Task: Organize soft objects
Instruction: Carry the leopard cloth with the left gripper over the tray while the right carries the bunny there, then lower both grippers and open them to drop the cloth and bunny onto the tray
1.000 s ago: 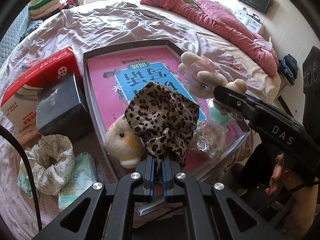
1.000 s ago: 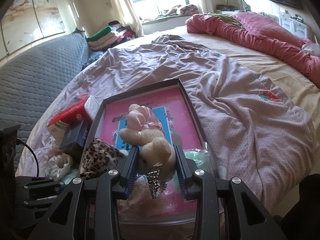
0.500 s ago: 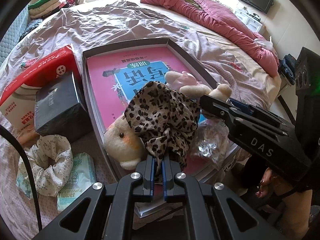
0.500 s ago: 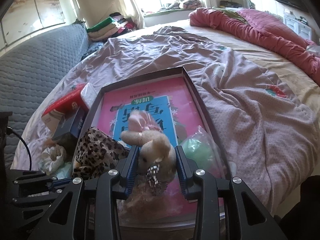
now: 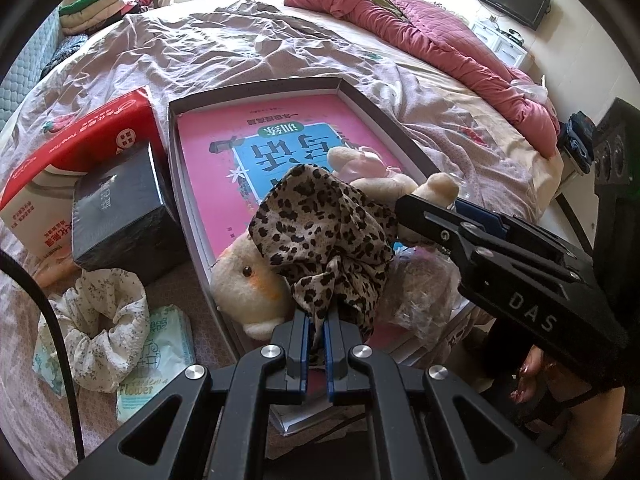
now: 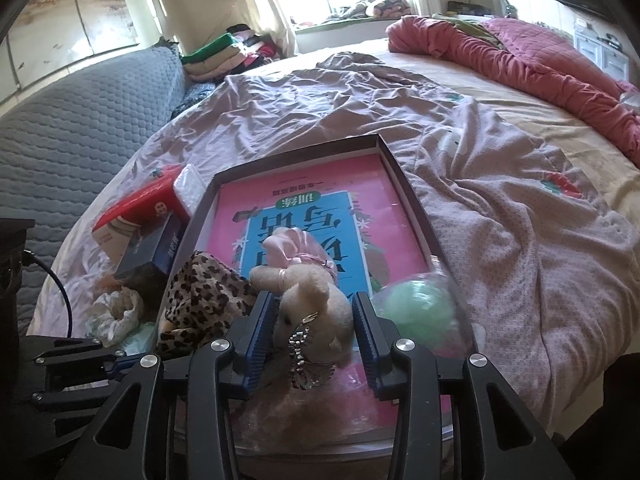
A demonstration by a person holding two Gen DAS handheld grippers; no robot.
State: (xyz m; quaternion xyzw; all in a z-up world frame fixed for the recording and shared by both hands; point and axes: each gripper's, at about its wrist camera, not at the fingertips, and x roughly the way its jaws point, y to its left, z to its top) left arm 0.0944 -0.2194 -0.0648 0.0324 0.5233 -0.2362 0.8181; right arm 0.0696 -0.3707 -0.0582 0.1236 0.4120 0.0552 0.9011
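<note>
Soft items at my tray's near end

I see leopard scrunchie (image 5: 324, 232) bunched upright over cream plush (image 5: 250, 280); pink-skirted bunny (image 6: 312, 300) lying just beside.

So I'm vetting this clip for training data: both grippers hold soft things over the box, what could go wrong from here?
The left gripper pinches only a fold of the leopard scrunchie, so it might slip free. The scrunchie drapes over the cream plush and may drag it along. The right gripper holds the pink-dressed bunny close beside the scrunchie, so the two could snag.
</note>
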